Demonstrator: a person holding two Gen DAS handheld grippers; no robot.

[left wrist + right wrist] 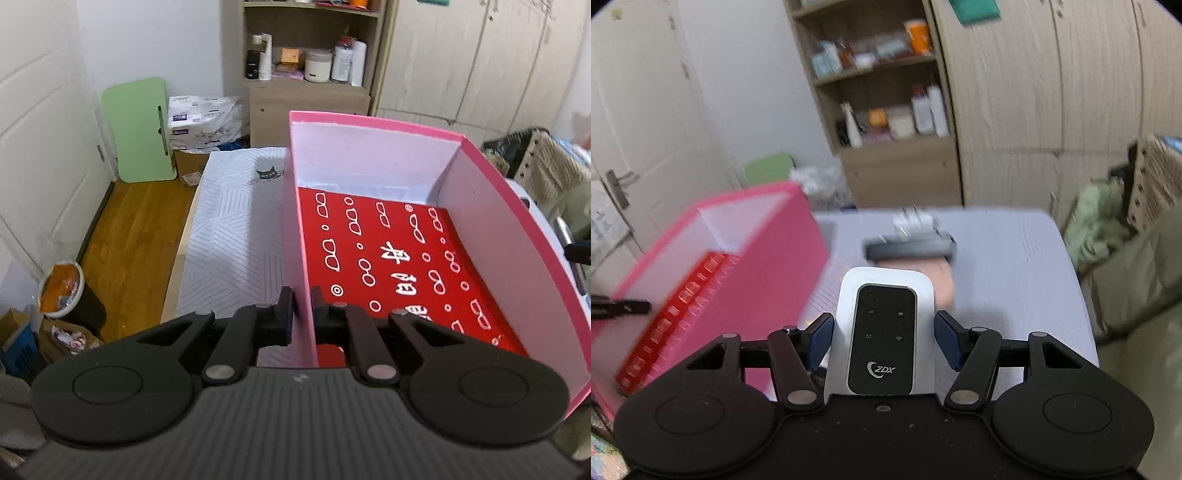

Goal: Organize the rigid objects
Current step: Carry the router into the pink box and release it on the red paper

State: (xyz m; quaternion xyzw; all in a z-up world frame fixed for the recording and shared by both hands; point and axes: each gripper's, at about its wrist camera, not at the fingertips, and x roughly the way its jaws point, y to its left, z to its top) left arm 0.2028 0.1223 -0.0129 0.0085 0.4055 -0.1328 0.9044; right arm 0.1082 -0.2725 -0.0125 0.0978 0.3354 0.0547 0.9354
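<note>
My left gripper (302, 310) is shut on the left wall of a pink box (369, 147), one finger outside and one inside. The box has white inner walls and a red patterned floor with white symbols. In the right wrist view the pink box (768, 258) sits to the left, tilted toward me. My right gripper (884, 339) is shut on a white pocket router with a black face (882, 332) and holds it above the table. Farther on the table lie a grey bar-shaped object (908, 249), a pinkish flat item (934, 277) and a small clear item (912, 219), all blurred.
The table has a pale grey striped cloth (229, 240) (1015, 266). A wooden shelf unit (310, 74) with bottles and jars stands behind it, next to wardrobe doors (1052, 92). A green board (138, 129), a bin (62, 291) and cartons stand on the wooden floor at the left.
</note>
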